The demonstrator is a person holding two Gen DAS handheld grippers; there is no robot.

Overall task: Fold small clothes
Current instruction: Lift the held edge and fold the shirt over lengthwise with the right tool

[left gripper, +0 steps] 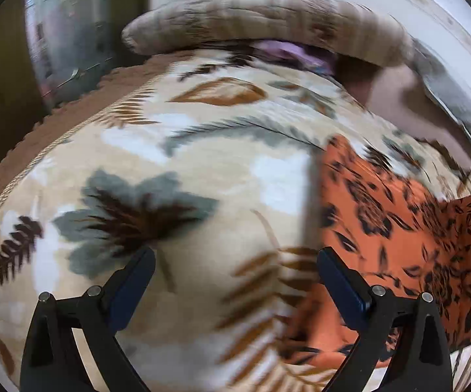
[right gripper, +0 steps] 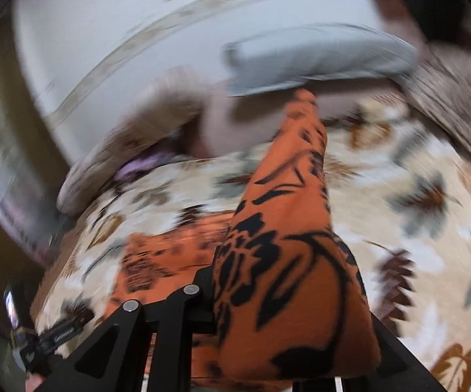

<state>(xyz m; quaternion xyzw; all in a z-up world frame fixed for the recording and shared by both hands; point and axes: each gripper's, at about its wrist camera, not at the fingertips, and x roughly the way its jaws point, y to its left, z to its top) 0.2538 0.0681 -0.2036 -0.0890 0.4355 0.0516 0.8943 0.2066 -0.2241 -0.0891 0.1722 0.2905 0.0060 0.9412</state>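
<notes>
Slippage is your main risk: your right gripper [right gripper: 287,343] is clamped on a bunched fold of the orange floral garment [right gripper: 287,228], which drapes over its fingers and trails forward onto the leaf-print blanket [right gripper: 415,202]; a snag could pull it free. Your left gripper [left gripper: 235,281] hangs wide open, empty, garment [left gripper: 408,228] just to its right

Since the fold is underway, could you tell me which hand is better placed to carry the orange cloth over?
Right: its tongs grip the orange cloth; the left tongs stand open, empty.
</notes>
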